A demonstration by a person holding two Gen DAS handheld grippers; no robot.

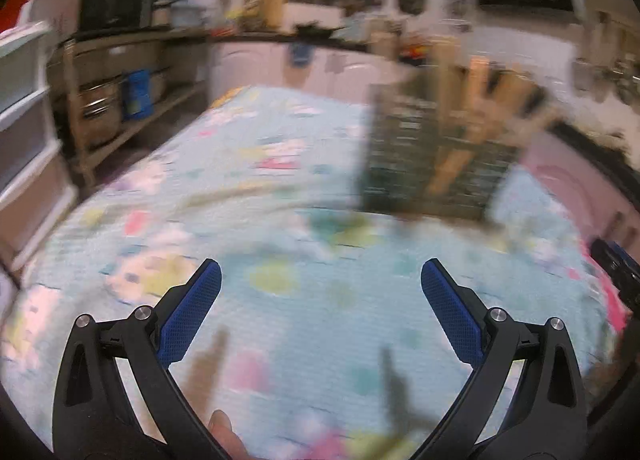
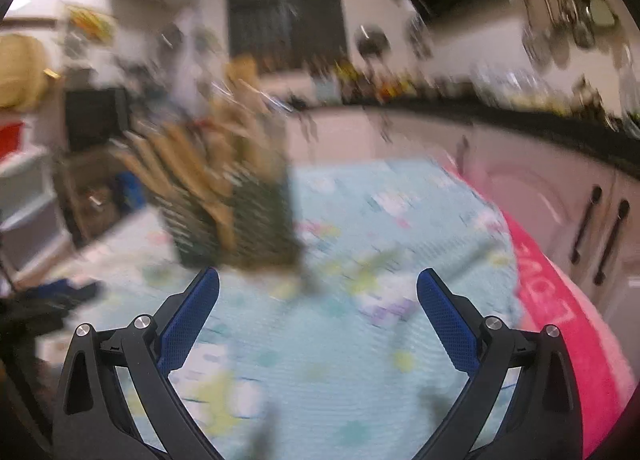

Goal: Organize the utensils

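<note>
Both views are blurred by motion. A dark mesh utensil holder [image 1: 432,164] stands on the patterned light-blue cloth, with several wooden utensil handles [image 1: 476,108] sticking up out of it. My left gripper [image 1: 320,272] is open over the cloth, well short of the holder, with nothing between its blue pads [image 1: 192,312]. In the right wrist view the same holder [image 2: 236,216] stands ahead and to the left with wooden handles [image 2: 188,156] leaning left. My right gripper [image 2: 318,280] is open and empty, its left fingertip close below the holder's base.
The cloth covers a table [image 1: 280,180] with a pink edge [image 2: 560,300] on the right. Kitchen counters and cabinets [image 2: 560,180] run behind and to the right, shelves with pots [image 1: 104,100] on the left. The other gripper [image 1: 616,272] shows at the right edge. A fingertip [image 1: 224,432] shows at the bottom.
</note>
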